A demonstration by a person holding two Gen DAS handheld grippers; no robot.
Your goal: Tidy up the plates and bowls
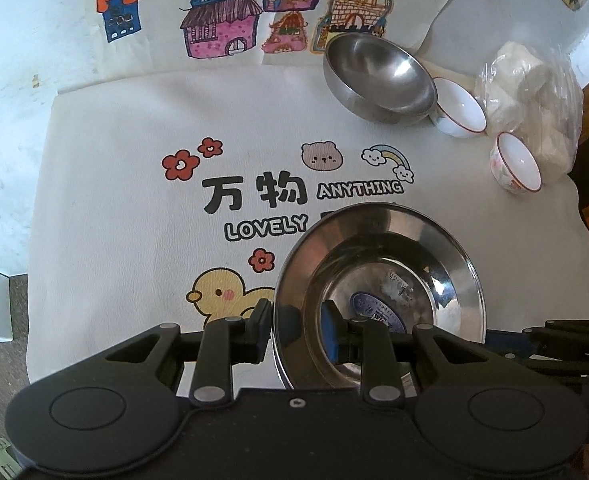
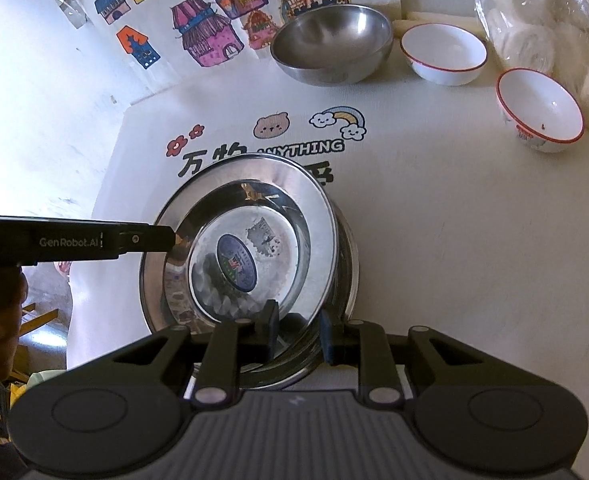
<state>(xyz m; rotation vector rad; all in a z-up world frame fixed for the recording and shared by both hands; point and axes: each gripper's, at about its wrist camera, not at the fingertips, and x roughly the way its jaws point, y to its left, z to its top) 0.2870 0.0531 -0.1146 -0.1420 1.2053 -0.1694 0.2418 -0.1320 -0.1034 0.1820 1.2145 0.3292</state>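
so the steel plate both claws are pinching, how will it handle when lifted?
The steel plate is probably stiff: thin metal. Likely slippery, since its polished rim mirrors the room. With the left claw and right claw gripping its rim, it may tilt.

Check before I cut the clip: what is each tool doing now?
Left tool: closed on the steel plate rim.
Right tool: closed on the same plate's rim.
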